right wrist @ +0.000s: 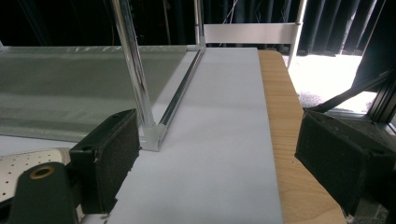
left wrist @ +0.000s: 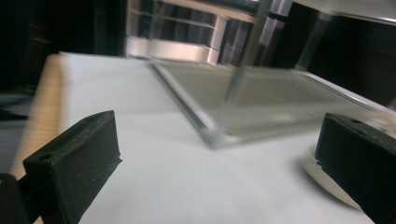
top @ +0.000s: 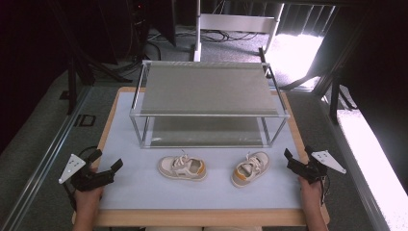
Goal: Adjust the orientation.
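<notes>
Table [top: 120,202] with a wooden rim and a pale mat [top: 144,192] covering most of its top. A two-tier metal rack [top: 209,89] stands on the far half of the mat; its near lower rail runs left to right just beyond the shoes, and its posts rise at the four corners. Between that rail and the near table edge lies an open strip of mat.

Two small shoes rest in this strip, well apart. The left shoe [top: 183,167] lies near the middle, toe to the left, orange heel to the right. The right shoe [top: 250,169] lies to its right, angled, orange heel toward the near side.

The left gripper [top: 109,168] is held at the near left corner of the mat, jaws spread wide with nothing between them; bare mat separates it from the left shoe. In the left gripper view the jaws frame the rack's near left corner post [left wrist: 233,93], and a pale rounded edge, probably a shoe, shows beside the right jaw.

The right gripper [top: 291,161] is held at the right rim, jaws likewise spread and empty, near the right shoe but apart from it. In the right gripper view the rack's near right post [right wrist: 135,74] stands just beyond the left jaw, with clear mat and wooden rim [right wrist: 280,140] running to the far edge. Dark floor, cables and frame legs surround the table.
</notes>
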### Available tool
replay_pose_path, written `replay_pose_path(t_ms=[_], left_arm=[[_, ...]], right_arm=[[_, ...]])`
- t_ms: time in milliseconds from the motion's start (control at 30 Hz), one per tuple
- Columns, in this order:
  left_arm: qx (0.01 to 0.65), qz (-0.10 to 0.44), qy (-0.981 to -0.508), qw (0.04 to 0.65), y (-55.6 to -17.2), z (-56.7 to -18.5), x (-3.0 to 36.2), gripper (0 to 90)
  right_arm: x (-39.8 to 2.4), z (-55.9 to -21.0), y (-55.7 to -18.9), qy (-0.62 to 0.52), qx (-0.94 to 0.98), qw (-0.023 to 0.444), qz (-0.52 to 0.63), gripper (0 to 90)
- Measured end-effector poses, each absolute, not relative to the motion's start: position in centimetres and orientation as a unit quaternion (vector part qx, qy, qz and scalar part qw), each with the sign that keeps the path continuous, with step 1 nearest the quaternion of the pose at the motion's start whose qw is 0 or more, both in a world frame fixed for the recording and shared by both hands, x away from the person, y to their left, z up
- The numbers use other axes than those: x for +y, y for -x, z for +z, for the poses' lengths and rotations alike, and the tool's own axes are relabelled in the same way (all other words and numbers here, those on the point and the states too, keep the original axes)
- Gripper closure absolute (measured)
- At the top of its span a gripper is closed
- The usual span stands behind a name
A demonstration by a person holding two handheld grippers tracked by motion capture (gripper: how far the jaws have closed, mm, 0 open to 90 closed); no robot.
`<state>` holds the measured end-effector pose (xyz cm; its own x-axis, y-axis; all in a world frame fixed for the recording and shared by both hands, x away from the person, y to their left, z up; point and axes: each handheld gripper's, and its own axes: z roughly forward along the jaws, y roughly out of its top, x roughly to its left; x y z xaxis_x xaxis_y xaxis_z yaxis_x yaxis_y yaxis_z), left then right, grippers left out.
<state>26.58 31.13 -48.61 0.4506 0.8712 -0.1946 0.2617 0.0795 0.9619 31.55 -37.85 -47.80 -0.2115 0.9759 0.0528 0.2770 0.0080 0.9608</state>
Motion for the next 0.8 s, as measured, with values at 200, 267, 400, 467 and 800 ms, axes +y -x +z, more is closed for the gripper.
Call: replay_pose_path(t_ms=[200, 267, 400, 467, 800], left_arm=[[0.425, 0.219, -0.67, 0.568, -26.7, -48.0, 31.4, 0.0], [0.421, 0.203, -0.688, 0.555, -26.7, -47.6, 31.3, 0.0], [0.402, 0.188, -0.734, 0.513, -26.8, -46.8, 30.8, 0.0], [0.393, 0.181, -0.754, 0.495, -26.9, -46.4, 30.6, 0.0], [0.348, 0.161, -0.821, 0.423, -27.1, -44.5, 29.1, 0.0]], right_arm=[[-37.8, -47.8, -31.6, -0.512, 0.613, 0.362, 0.482, 13.3], [-37.8, -47.8, -31.6, -0.511, 0.613, 0.362, 0.481, 13.3], [-37.8, -47.8, -31.6, -0.511, 0.614, 0.362, 0.481, 13.3], [-37.8, -47.8, -31.6, -0.511, 0.614, 0.362, 0.481, 13.3], [-37.8, -47.8, -31.6, -0.51, 0.614, 0.361, 0.482, 13.3]])
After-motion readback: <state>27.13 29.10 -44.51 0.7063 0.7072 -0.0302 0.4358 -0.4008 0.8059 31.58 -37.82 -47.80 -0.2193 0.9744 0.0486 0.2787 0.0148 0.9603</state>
